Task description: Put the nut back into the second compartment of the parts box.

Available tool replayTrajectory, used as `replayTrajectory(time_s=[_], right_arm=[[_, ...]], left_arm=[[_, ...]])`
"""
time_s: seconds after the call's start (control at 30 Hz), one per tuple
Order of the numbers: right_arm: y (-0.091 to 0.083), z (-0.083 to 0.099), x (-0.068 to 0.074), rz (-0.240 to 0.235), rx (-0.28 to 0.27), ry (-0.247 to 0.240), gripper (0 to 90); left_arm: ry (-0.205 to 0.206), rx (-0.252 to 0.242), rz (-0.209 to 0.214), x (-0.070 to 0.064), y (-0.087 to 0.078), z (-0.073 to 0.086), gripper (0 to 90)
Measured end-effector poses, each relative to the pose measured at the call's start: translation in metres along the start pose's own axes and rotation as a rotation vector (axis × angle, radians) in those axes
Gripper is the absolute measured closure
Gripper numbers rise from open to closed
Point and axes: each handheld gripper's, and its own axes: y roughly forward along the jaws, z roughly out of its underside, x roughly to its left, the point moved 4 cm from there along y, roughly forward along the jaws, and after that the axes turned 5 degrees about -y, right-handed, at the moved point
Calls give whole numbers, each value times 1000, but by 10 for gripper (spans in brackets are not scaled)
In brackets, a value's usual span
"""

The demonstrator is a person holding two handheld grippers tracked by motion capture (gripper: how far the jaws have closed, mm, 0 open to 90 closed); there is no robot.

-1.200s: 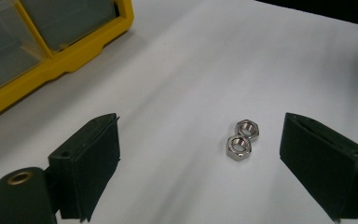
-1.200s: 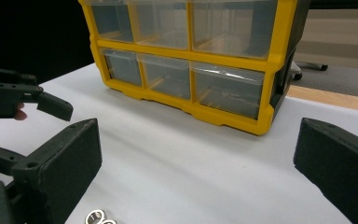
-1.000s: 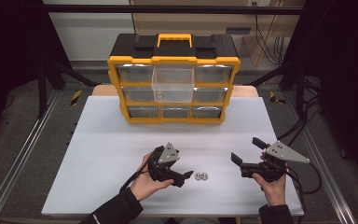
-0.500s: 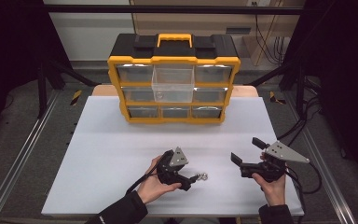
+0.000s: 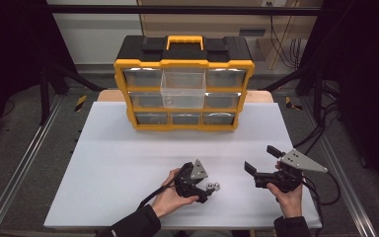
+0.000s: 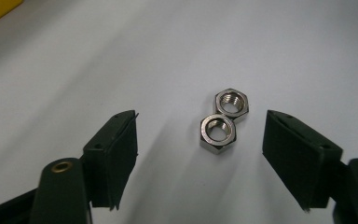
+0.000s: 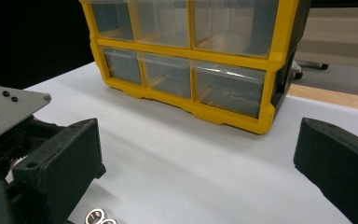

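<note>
The open left tool (image 5: 208, 190) has been brought forward until the two touching nuts (image 6: 223, 120) on the tabletop (image 5: 128, 163) are bracketed, ready for grasping; the right tool (image 5: 259, 163) is held open.

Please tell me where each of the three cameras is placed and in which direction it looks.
High view: above the person's side, looking forward and down on the table and cabinet; both hands and grippers show.
Left gripper view: on the left gripper, looking down between its open jaws at two nuts.
Right gripper view: on the right gripper, looking low across the table toward the cabinet; its open jaws show.
All three share the nuts.
</note>
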Motion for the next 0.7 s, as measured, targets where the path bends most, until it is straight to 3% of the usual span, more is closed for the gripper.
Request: replayTrajectory(time_s=[0.3,0.5,0.6,0.7], right_arm=[[0,0,0,-2,3,-1,13],[0,0,0,-4,2,2,13],[0,0,0,-2,3,0,12],[0,0,0,-2,4,0,12]], left_arm=[[-5,36,31,-1,8,0,407],[-30,49,58,-2,12,-1,496],[-10,76,64,-1,14,0,528],[-9,73,61,-1,14,0,562]])
